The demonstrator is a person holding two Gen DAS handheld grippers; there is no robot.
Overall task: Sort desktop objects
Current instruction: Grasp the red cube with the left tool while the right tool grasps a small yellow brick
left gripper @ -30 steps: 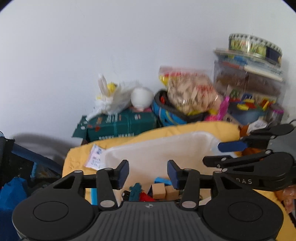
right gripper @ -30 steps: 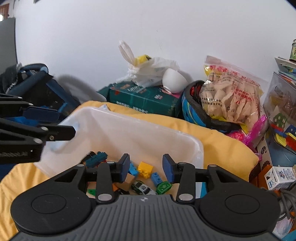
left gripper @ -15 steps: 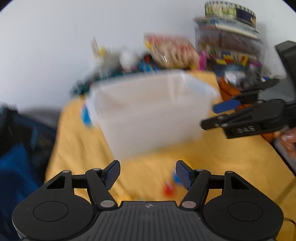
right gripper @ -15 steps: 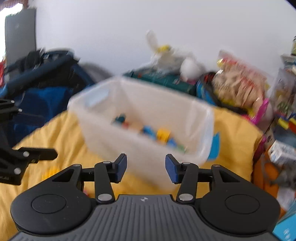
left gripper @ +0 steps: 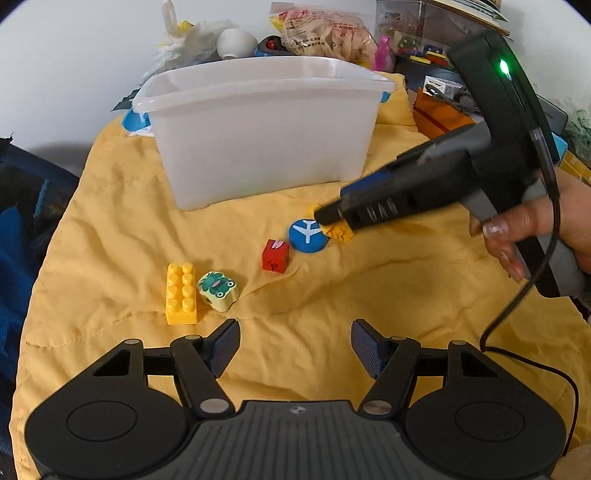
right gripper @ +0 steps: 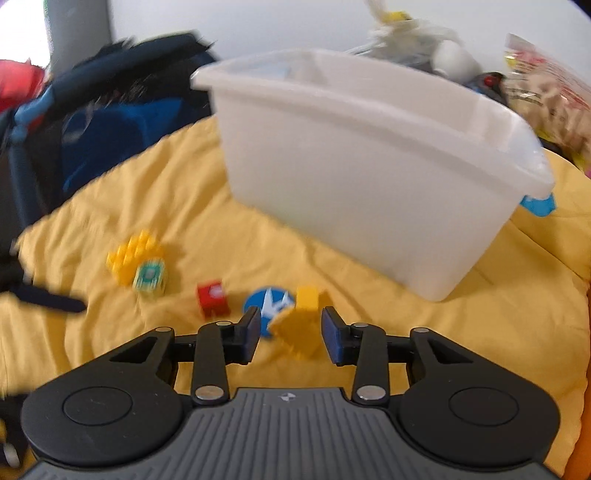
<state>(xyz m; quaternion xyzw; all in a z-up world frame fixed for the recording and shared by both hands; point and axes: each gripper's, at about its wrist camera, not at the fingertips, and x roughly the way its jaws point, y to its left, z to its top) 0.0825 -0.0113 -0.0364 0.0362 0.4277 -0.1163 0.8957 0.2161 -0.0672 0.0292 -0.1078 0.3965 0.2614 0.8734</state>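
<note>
A white plastic bin [left gripper: 258, 125] stands on the yellow cloth [left gripper: 110, 229]. In front of it lie a yellow studded brick [left gripper: 181, 291], a green-patterned block [left gripper: 218, 290], a red cube [left gripper: 275, 254], a blue disc with a white plane [left gripper: 308, 234] and a yellow block [left gripper: 338, 232]. My left gripper [left gripper: 295, 345] is open and empty above the cloth, near the bricks. My right gripper [right gripper: 290, 334] is open, its fingers either side of the yellow block [right gripper: 301, 325], next to the blue disc [right gripper: 269, 302]. In the left wrist view its tips [left gripper: 327, 214] sit over that block.
Behind the bin are a bag of wooden pieces [left gripper: 328, 29], a white plastic bag [left gripper: 184, 37] and stacked boxes [left gripper: 424, 44]. A dark blue bag [right gripper: 92, 122] lies off the cloth's left edge. The right gripper's cable [left gripper: 517, 302] trails over the cloth.
Both grippers have pulled back from above the bin and dropped toward the cloth in front of it. The right gripper now straddles the yellow block. The left jaws opened wider.
</note>
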